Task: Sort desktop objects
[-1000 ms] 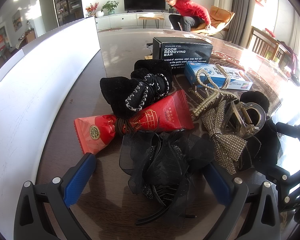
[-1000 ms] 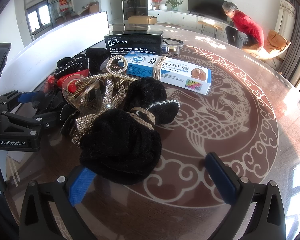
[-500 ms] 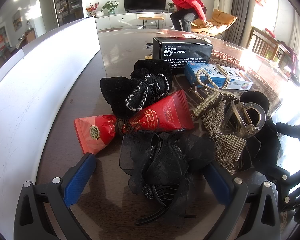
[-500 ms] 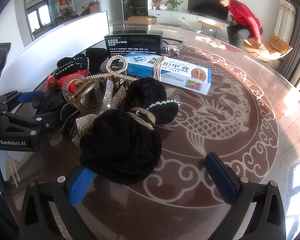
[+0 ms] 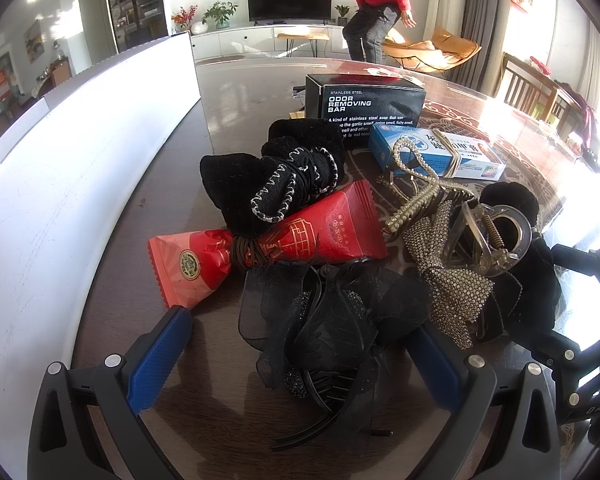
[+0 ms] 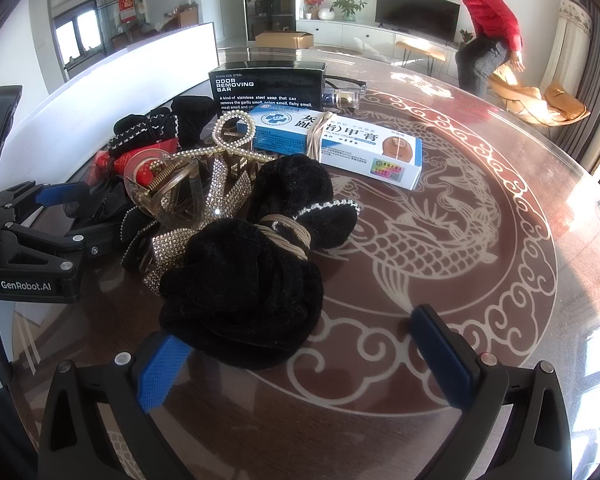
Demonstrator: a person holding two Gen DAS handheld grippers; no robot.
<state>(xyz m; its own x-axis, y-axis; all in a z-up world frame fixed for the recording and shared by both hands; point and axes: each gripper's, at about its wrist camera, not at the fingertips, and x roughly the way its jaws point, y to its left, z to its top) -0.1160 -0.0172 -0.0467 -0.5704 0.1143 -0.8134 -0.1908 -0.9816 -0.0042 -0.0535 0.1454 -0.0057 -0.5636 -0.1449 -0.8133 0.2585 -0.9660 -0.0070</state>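
Black mesh bow clip (image 5: pixel 332 328) lies between the wide-spread jaws of the left gripper (image 5: pixel 300 356), beside a red tube (image 5: pixel 268 248). Right gripper (image 6: pixel 304 356), jaws likewise wide, frames a black velvet scrunchie (image 6: pixel 240 300) on the glass table (image 6: pixel 480 280).

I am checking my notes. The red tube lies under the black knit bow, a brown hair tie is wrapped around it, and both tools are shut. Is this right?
Not quite: both tools are open, the left tool in the left wrist view, the right tool in the right wrist view. The red tube, black knit bow and brown hair tie are as noted.
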